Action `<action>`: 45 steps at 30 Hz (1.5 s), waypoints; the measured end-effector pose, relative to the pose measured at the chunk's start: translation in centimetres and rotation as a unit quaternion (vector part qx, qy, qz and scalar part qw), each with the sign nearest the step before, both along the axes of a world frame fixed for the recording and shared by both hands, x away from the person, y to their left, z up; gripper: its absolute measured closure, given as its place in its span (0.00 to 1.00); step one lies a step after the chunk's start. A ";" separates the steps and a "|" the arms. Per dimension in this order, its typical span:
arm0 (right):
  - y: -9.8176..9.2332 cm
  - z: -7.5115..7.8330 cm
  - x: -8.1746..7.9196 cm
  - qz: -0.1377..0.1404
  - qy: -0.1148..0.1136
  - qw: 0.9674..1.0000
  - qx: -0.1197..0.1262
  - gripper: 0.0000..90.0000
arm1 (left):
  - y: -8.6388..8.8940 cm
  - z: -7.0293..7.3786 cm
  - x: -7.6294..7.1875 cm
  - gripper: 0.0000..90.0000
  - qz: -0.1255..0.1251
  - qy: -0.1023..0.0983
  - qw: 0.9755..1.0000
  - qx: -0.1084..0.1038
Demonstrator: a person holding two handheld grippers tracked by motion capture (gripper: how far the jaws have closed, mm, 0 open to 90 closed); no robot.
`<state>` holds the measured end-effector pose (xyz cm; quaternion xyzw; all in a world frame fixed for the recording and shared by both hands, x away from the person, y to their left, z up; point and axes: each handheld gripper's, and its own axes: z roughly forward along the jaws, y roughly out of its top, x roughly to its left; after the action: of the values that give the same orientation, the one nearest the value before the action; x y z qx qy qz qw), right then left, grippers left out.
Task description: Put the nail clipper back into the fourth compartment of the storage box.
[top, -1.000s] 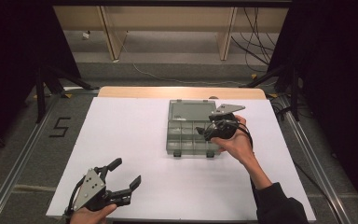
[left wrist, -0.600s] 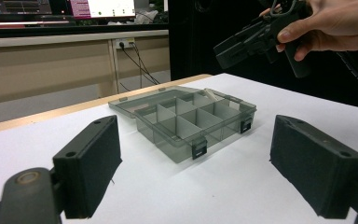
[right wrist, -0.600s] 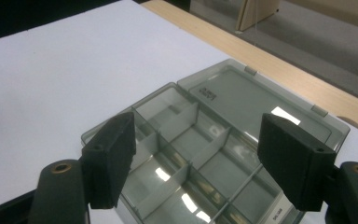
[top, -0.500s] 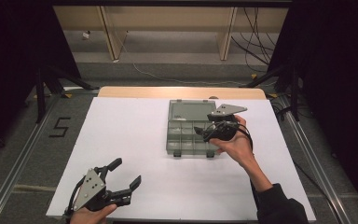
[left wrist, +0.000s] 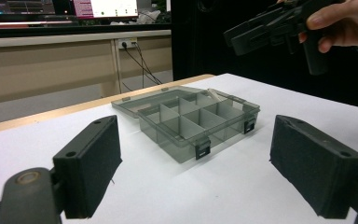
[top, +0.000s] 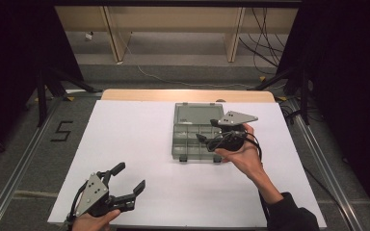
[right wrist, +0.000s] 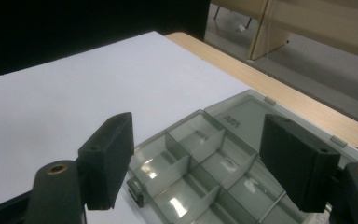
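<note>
Organizer box [top: 196, 137] on table [top: 125, 139], right-of-centre.

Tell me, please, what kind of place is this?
Probably a lab recording station: a white-covered table fenced by metal frame rails, cables on the floor, and lit monitors on a bench behind.

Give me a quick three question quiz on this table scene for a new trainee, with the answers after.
1. True or false: the lid of the compartment box lies open.
2. Which gripper hovers over the box: A left, B right?
3. What lies between the right gripper's fingers?

Key: 1 true, the lid lies flat behind the compartments. 2 B. 3 Nothing; they stand apart above the box, having just opened wider.
</note>
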<state>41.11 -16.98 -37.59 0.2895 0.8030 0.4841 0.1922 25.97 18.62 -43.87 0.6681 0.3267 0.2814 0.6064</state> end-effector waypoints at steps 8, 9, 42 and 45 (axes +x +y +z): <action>0.1 0.4 -1.4 0.006 -0.016 1.000 0.022 0.29 | 0.0 0.0 0.1 0.18 0.003 0.001 1.000 -0.002; 0.1 0.4 -1.4 0.006 -0.016 1.000 0.022 0.29 | 0.0 0.0 0.1 0.18 0.003 0.001 1.000 -0.002; -1.6 -1.5 -5.6 0.028 -0.032 0.996 0.078 0.23 | -0.2 -0.1 0.2 0.18 0.000 -0.003 1.000 0.003; -1.6 -1.7 -5.8 0.032 -0.020 0.995 0.089 0.23 | -0.2 -0.1 0.2 0.18 0.000 -0.005 1.000 0.002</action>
<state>35.28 -18.60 -39.29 0.2703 0.7616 0.5652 0.1658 26.12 18.43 -43.94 0.6681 0.3233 0.2850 0.6065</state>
